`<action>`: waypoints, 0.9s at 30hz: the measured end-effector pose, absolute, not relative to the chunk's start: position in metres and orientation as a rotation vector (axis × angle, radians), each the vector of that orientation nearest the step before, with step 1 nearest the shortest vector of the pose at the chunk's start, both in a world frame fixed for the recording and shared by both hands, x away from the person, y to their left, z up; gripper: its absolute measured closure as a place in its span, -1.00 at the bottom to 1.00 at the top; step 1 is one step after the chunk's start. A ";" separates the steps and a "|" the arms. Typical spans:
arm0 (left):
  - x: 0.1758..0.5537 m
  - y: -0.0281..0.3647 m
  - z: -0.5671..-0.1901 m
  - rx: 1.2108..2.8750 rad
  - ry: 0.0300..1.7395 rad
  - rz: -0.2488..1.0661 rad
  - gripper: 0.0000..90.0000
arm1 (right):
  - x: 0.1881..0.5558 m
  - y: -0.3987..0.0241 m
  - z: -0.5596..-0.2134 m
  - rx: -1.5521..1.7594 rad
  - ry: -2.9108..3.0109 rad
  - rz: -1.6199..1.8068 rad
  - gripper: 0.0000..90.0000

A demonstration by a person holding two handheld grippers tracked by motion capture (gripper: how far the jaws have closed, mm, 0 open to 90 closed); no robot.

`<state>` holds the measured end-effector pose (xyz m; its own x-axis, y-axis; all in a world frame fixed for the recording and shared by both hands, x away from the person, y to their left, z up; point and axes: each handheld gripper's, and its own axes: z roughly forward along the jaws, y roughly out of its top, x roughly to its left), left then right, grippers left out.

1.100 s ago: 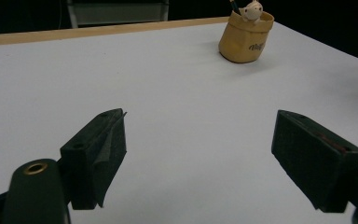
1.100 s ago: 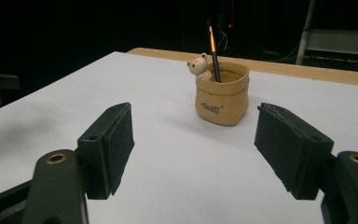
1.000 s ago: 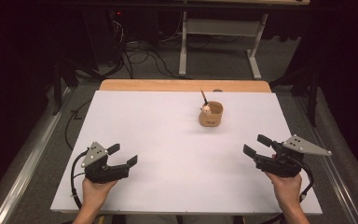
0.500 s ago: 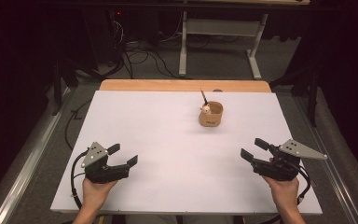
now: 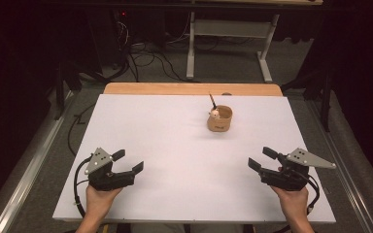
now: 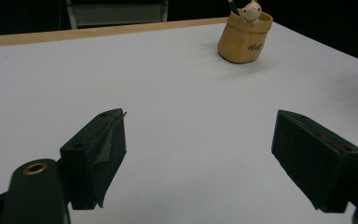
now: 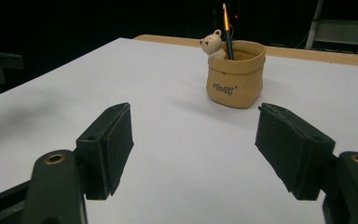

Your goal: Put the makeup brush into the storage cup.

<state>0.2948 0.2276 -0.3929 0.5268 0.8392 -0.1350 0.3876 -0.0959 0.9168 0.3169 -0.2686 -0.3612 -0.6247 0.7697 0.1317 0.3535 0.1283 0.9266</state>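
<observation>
Two tools, both with jaws wide apart, nothing between them. Left tool (image 5: pixel 127 161) sits well short of the cup (image 5: pixel 219 118) and off to its left, near the desk's (image 5: pixel 175 131) front edge; right tool (image 5: pixel 263 159) is well short of the cup on its right side, also near the front edge. Each is carried in a hand, low over the desk and angled in toward the cup. My read: a ready stance before a reach, jaws pre-opened so either one can go straight in.

Cup is a tan, sack-shaped holder with a rolled rim, upright, standing toward the back edge, a bit right of centre. A small bear figure (image 7: pixel 212 45) sits at its rim. One dark pen or brush with an orange tip (image 7: pixel 227 29) stands in it beside the bear, leaning slightly. Probably kept upright so the shaft can be pinched from above.

Writing: dark looping script on the cup's front face (image 7: pixel 225 87); too small and stylised to read with confidence. Same mark shows in the left gripper view (image 6: pixel 255 46), blurred. No other labels legible.

Right tool looks better lined up with the cup.
</observation>
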 end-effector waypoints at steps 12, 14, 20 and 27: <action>0.295 0.227 -0.393 1.699 1.041 0.529 -0.60 | 0.317 -0.264 -0.369 1.080 2.058 1.463 -0.35; 0.294 0.228 -0.393 1.696 1.043 0.528 -0.60 | 0.317 -0.264 -0.370 1.083 2.062 1.460 -0.36; 0.294 0.228 -0.393 1.696 1.042 0.529 -0.60 | 0.317 -0.264 -0.374 1.090 2.063 1.448 -0.36; 0.294 0.227 -0.392 1.696 1.040 0.528 -0.60 | 0.317 -0.264 -0.379 1.099 2.063 1.441 -0.36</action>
